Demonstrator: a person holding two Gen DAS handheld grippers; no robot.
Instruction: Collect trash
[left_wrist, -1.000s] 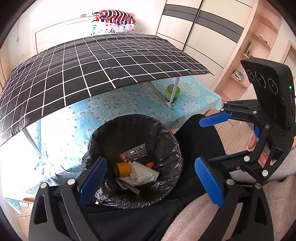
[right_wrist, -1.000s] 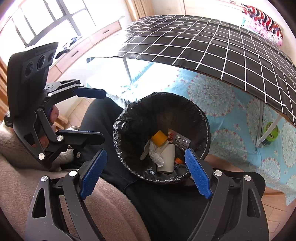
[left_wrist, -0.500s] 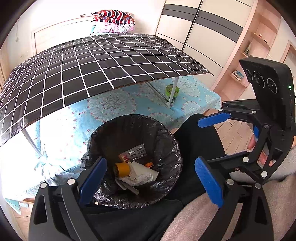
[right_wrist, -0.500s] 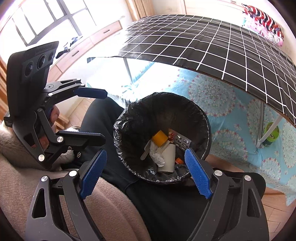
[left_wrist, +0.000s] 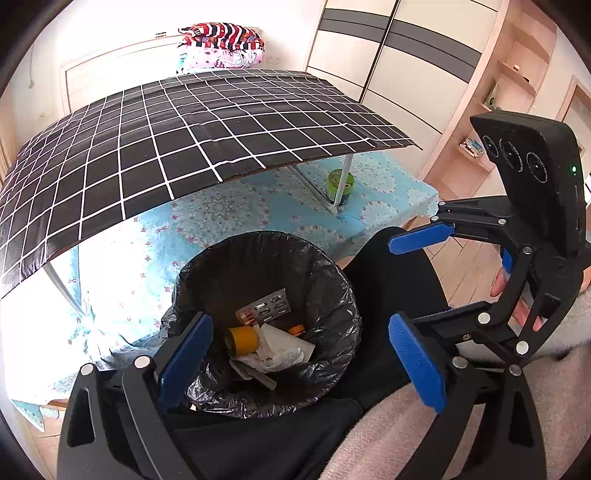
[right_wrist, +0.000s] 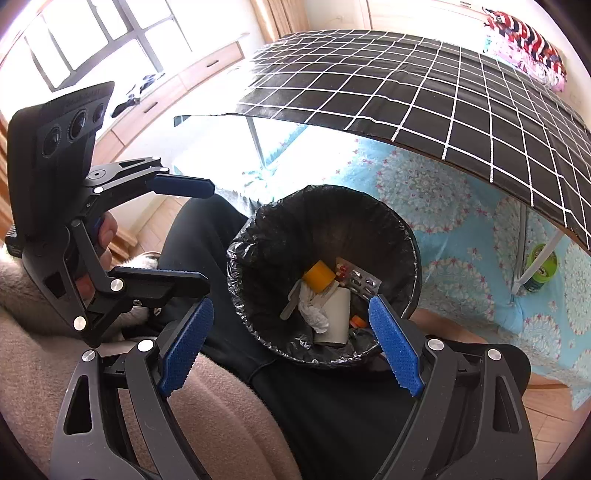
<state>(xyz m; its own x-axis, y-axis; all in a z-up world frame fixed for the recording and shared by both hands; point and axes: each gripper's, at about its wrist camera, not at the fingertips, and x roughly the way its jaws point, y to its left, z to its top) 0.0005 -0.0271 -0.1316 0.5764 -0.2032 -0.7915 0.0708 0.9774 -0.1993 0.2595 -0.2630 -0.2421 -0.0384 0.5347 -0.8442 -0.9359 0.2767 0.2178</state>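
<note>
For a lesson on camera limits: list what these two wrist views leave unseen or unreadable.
- Bin floor, both views: covered by the tape roll, blister pack and crumpled tissue.
- Green jar label, both views: too small, partly behind the table leg.
- Tabletop's far left, left wrist view: cut off by the fisheye edge.

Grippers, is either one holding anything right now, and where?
Nothing is held. The left gripper and right gripper are both open and empty above the bin.
</note>
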